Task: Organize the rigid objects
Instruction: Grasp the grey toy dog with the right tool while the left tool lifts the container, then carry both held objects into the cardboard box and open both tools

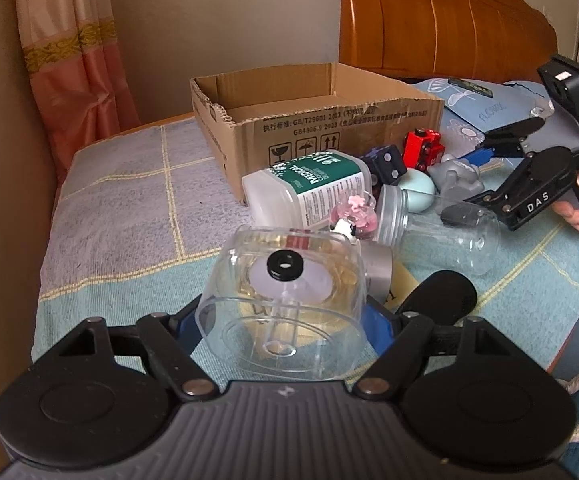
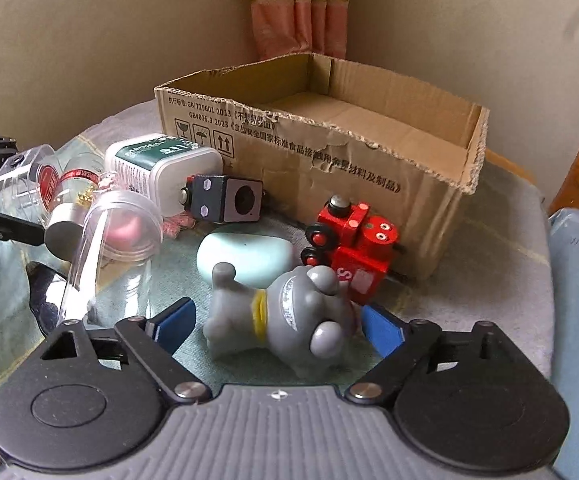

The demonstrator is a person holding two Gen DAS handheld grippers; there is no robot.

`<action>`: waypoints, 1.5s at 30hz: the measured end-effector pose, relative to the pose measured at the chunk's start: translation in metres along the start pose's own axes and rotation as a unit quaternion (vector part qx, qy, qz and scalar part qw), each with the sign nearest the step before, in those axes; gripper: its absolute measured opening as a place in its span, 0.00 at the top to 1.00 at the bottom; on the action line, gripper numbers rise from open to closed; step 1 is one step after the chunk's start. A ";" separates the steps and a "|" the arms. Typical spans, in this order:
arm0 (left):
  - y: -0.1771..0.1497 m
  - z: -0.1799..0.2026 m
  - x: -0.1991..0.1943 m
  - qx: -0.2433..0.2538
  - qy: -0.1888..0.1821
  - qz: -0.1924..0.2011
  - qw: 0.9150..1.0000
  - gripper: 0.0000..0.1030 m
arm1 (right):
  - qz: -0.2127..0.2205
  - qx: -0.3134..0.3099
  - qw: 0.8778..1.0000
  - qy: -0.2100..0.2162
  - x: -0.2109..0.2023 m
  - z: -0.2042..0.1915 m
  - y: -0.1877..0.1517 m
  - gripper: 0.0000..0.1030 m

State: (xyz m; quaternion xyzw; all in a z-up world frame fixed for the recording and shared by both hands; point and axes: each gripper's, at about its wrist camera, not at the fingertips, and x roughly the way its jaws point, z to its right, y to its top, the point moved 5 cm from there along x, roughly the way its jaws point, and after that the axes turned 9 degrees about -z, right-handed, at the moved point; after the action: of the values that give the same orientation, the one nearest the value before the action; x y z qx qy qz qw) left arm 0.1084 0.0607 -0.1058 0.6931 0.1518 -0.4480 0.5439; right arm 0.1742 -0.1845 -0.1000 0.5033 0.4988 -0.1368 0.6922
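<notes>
While the left claw (image 1: pixel 285 320) is closing its blue pads on the clear bottle (image 1: pixel 289 292), the grip is looking snug on both flanks, so I am judging this bottle as held, with its silver cap (image 1: pixel 377 270) pointing away toward the pile. The smooth plastic is likely slippery; squeezing firmly but squarely, and lifting straight up before swinging, should be keeping it from twisting out.

On the other side, the right claw (image 2: pixel 277 326) is standing wide open, its pads straddling the grey toy (image 2: pixel 285 320) lying on its side on the bed; neither pad appears to be touching it. Closing across the body rather than the rounded head should be giving the surer hold.

Just beyond, the mint egg-shaped thing (image 2: pixel 245 254) and the red train (image 2: pixel 349 248) are lying near the toy, so the right claw should be rising cleanly to avoid nudging them. An empty jar (image 1: pixel 441 232) and the medical cotton tub (image 1: pixel 309 188) are crowding the left claw's path.

Farthest off, the cardboard box (image 1: pixel 313 128) is sitting open-topped on the bed (image 1: pixel 129 216), apparently empty. Carrying each item over the torn front rim and lowering it in, rather than dropping, is the better practice here.
</notes>
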 end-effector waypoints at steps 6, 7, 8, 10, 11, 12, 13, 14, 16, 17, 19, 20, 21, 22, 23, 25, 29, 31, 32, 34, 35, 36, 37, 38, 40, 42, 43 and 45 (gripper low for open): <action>0.002 0.000 -0.002 0.000 0.002 -0.007 1.000 0.25 | -0.004 0.016 1.000 -0.002 -0.004 0.003 -0.001 0.24; 0.003 0.001 -0.003 0.001 0.001 -0.008 1.000 0.25 | -0.003 0.016 1.000 -0.004 -0.006 0.003 -0.001 0.24; 0.004 0.001 -0.004 0.002 0.002 -0.010 1.000 0.25 | -0.003 0.014 1.000 -0.007 -0.007 0.002 -0.002 0.24; 0.007 0.002 -0.008 0.009 0.009 -0.010 1.000 0.25 | -0.002 0.014 1.000 -0.008 -0.012 0.001 -0.002 0.24; 0.008 0.003 -0.010 0.011 0.012 -0.010 1.000 0.25 | -0.001 0.014 1.000 -0.008 -0.015 0.001 -0.003 0.24; 0.009 0.003 -0.013 0.012 0.015 -0.012 1.000 0.25 | 0.001 0.013 1.000 -0.009 -0.018 0.000 -0.003 0.25; 0.010 0.002 -0.016 0.013 0.017 -0.014 1.000 0.25 | 0.002 0.013 1.000 -0.011 -0.022 0.000 -0.003 0.25; 0.011 0.002 -0.018 0.013 0.016 -0.015 1.000 0.25 | 0.002 0.012 1.000 -0.013 -0.025 -0.001 -0.004 0.25; 0.014 0.003 -0.024 0.016 0.015 -0.020 1.000 0.25 | 0.002 0.006 1.000 -0.015 -0.033 -0.003 -0.004 0.25; 0.016 0.003 -0.028 0.020 0.016 -0.023 0.999 0.25 | 0.004 0.001 1.000 -0.018 -0.038 -0.005 -0.004 0.25; 0.022 0.004 -0.035 0.025 0.018 -0.031 0.999 0.25 | 0.008 -0.007 1.000 -0.023 -0.048 -0.005 -0.001 0.25; 0.025 0.005 -0.038 0.027 0.018 -0.034 0.999 0.25 | 0.012 -0.010 1.000 -0.027 -0.054 -0.005 0.001 0.25; 0.030 0.005 -0.042 0.029 0.019 -0.035 0.999 0.25 | 0.017 -0.012 0.999 -0.029 -0.061 -0.005 0.004 0.25; 0.036 0.005 -0.046 0.032 0.020 -0.036 0.999 0.25 | 0.021 -0.013 0.999 -0.029 -0.066 -0.004 0.007 0.25; 0.042 0.005 -0.048 0.034 0.020 -0.038 0.999 0.25 | 0.026 -0.013 0.999 -0.029 -0.072 -0.003 0.011 0.25; 0.057 0.005 -0.054 0.037 0.019 -0.042 0.998 0.25 | 0.034 -0.012 0.999 -0.031 -0.082 0.000 0.020 0.25; 0.093 0.003 -0.059 0.037 0.006 -0.039 0.999 0.25 | 0.055 -0.004 0.998 -0.044 -0.097 0.008 0.046 0.25; 0.114 0.001 -0.058 0.042 0.009 -0.031 0.999 0.25 | 0.062 0.001 0.997 -0.049 -0.101 0.014 0.060 0.25; 0.125 -0.001 -0.057 0.046 0.012 -0.029 0.998 0.25 | 0.066 0.003 0.996 -0.056 -0.102 0.017 0.067 0.25; 0.148 -0.005 -0.050 0.047 0.012 -0.027 0.998 0.25 | 0.065 0.006 0.996 -0.062 -0.100 0.022 0.079 0.25; 0.157 -0.007 -0.047 0.046 0.011 -0.028 0.999 0.25 | 0.066 0.010 0.996 -0.064 -0.098 0.026 0.085 0.25; 0.167 -0.009 -0.043 0.047 0.011 -0.025 0.999 0.25 | 0.066 0.011 0.996 -0.066 -0.096 0.029 0.090 0.25; 0.176 -0.010 -0.038 0.050 0.014 -0.024 0.998 0.25 | 0.066 0.013 0.995 -0.068 -0.094 0.033 0.095 0.25; 0.186 -0.012 -0.031 0.054 0.018 -0.025 0.998 0.25 | 0.065 0.019 0.995 -0.069 -0.091 0.038 0.100 0.25; 0.202 -0.016 -0.015 0.057 0.018 -0.033 0.998 0.25 | 0.063 0.027 0.995 -0.068 -0.084 0.045 0.108 0.25; 0.218 -0.017 0.002 0.063 0.023 -0.043 0.997 0.25 | 0.061 0.034 0.995 -0.069 -0.080 0.052 0.114 0.25; 0.224 -0.017 0.010 0.070 0.027 -0.048 0.996 0.25 | 0.060 0.034 0.995 -0.070 -0.078 0.054 0.115 0.25; 0.235 -0.016 0.029 0.079 0.027 -0.066 0.994 0.25 | 0.057 0.031 0.995 -0.075 -0.074 0.057 0.118 0.25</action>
State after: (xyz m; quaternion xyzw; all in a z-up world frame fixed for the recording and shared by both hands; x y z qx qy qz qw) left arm 0.2955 -0.0180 0.0167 0.7343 0.1764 -0.4744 0.4524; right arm 0.2525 -0.2013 0.0274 0.5401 0.4113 -0.1501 0.7187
